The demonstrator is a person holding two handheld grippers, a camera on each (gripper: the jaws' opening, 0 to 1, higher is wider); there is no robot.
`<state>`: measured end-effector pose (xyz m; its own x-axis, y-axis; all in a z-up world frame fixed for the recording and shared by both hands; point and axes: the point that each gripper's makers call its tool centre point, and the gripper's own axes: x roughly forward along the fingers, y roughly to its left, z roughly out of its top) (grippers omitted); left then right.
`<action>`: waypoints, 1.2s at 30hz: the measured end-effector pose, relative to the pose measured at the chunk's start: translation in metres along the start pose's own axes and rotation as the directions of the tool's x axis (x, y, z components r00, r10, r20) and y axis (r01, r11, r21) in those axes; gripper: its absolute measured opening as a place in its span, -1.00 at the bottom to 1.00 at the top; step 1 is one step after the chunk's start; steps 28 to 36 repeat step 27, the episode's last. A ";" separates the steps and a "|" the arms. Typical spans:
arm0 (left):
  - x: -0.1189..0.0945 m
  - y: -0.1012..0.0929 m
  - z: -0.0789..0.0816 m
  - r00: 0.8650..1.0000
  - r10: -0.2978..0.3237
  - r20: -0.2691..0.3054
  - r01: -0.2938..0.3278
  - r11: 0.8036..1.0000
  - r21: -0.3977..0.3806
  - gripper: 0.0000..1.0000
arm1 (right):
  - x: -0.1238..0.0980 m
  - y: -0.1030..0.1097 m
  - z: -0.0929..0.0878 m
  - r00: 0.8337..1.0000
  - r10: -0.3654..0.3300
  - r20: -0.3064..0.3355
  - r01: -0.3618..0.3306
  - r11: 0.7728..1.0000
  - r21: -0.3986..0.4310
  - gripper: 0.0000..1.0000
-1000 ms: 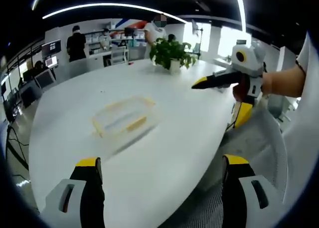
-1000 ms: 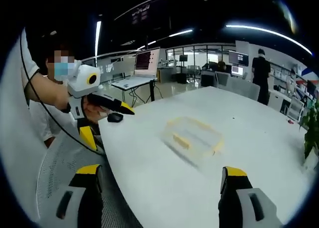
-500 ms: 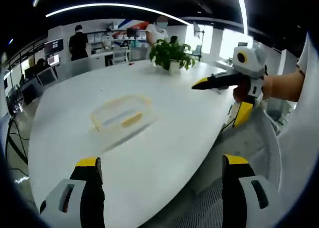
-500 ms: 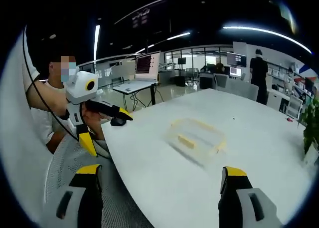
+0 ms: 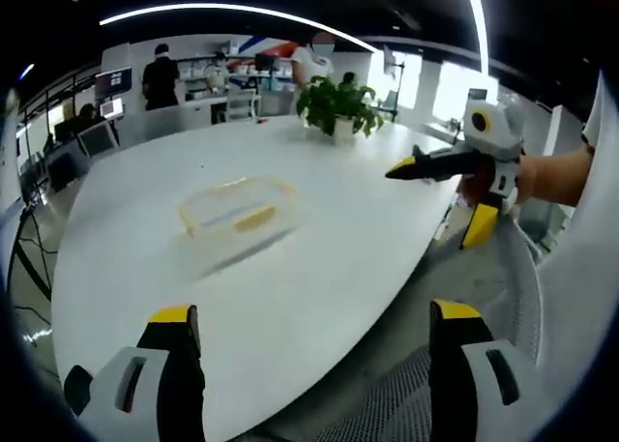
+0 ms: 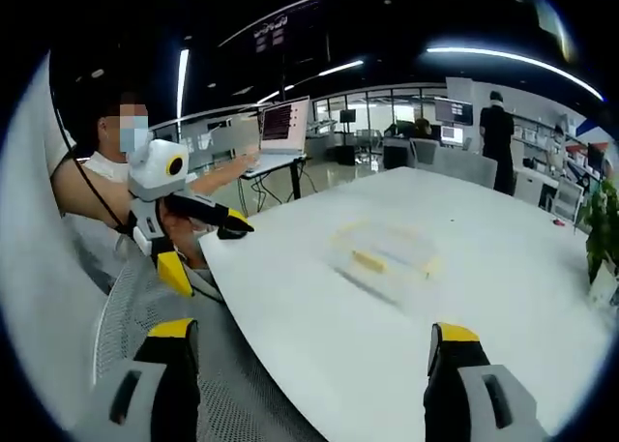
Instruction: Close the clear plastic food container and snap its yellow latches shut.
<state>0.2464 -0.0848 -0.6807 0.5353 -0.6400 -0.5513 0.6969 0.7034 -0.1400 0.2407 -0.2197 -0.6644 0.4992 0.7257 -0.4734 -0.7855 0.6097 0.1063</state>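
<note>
An office's white desk (image 5: 319, 268) carries the clear food container (image 5: 238, 210) mid-surface, well apart from both tongs. Left tongs (image 5: 314, 369) and right tongs (image 6: 309, 374) hang released at the edge, seemingly poised to approach.

My left gripper view looks from off the table's (image 5: 319, 268) near edge across its white top toward a potted plant (image 5: 338, 103). My right gripper view faces the same table (image 6: 484, 268) from the opposite side, equally far back. Both share the clear container (image 5: 237, 210) (image 6: 382, 253) mid-table.
</note>
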 end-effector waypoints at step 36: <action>-0.001 -0.001 0.014 0.999 -0.005 0.036 0.004 1.000 0.008 0.91 | -0.002 -0.003 -0.001 1.000 -0.007 -0.003 0.007 1.000 0.016 0.96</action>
